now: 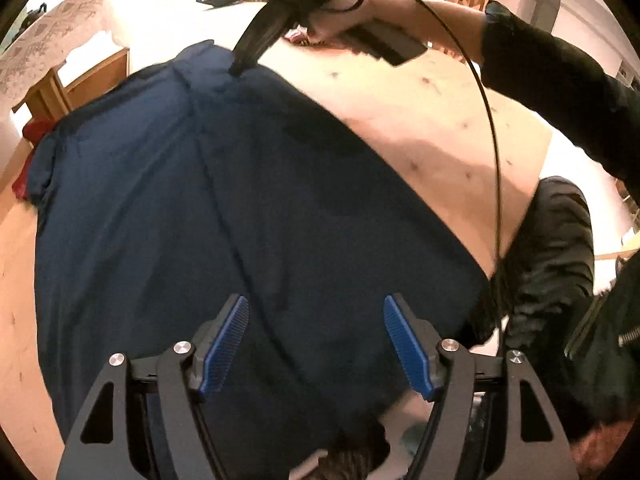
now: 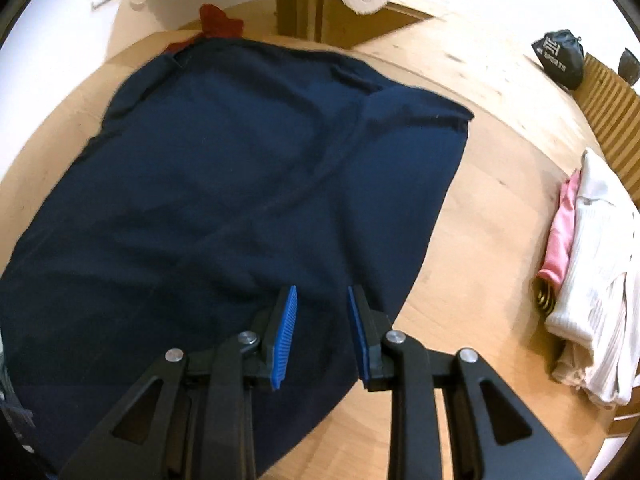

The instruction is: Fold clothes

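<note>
A dark navy garment [image 1: 224, 220] lies spread flat on the wooden table [image 1: 420, 112]; it fills the right wrist view [image 2: 224, 184] too. My left gripper [image 1: 316, 344] is open and empty, hovering over the garment's near part. My right gripper [image 2: 322, 332] is partly open and empty, above the garment near its right edge. In the left wrist view the right gripper [image 1: 240, 66] reaches down at the garment's far edge, held by a hand [image 1: 348, 16]; whether its tip touches the cloth I cannot tell.
A stack of folded white and pink clothes [image 2: 592, 264] lies at the table's right side. A red cloth [image 2: 218, 22] sits beyond the garment's far end. A black sports bag [image 2: 560, 58] is at the far right. A cable [image 1: 494, 128] hangs from the right gripper.
</note>
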`<control>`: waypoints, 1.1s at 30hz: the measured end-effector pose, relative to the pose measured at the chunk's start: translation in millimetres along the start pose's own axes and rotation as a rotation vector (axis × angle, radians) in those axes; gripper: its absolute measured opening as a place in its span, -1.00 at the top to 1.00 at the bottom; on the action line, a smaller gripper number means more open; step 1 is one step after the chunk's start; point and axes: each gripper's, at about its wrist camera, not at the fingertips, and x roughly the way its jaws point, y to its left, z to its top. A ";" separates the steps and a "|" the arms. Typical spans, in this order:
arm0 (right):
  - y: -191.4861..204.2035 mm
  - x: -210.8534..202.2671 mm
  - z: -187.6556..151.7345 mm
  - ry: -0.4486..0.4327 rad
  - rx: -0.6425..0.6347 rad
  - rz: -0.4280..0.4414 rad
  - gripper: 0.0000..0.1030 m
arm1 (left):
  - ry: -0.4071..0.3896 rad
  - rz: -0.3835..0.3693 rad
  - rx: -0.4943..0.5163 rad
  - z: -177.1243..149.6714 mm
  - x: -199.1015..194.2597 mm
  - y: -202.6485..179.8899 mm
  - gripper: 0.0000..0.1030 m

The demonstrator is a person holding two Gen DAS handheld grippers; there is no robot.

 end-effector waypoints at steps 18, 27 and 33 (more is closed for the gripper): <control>5.6 -9.7 19.4 0.076 -0.055 -0.010 0.38 | -0.050 -0.094 0.035 6.9 -4.0 -6.8 -0.42; 73.7 -24.5 140.0 -0.031 -0.060 0.159 0.17 | -0.096 0.118 -0.260 8.3 -54.6 209.3 -0.45; 119.6 32.5 223.1 -0.016 -0.073 0.170 0.17 | -0.118 0.123 -0.470 38.0 -18.5 356.4 -0.45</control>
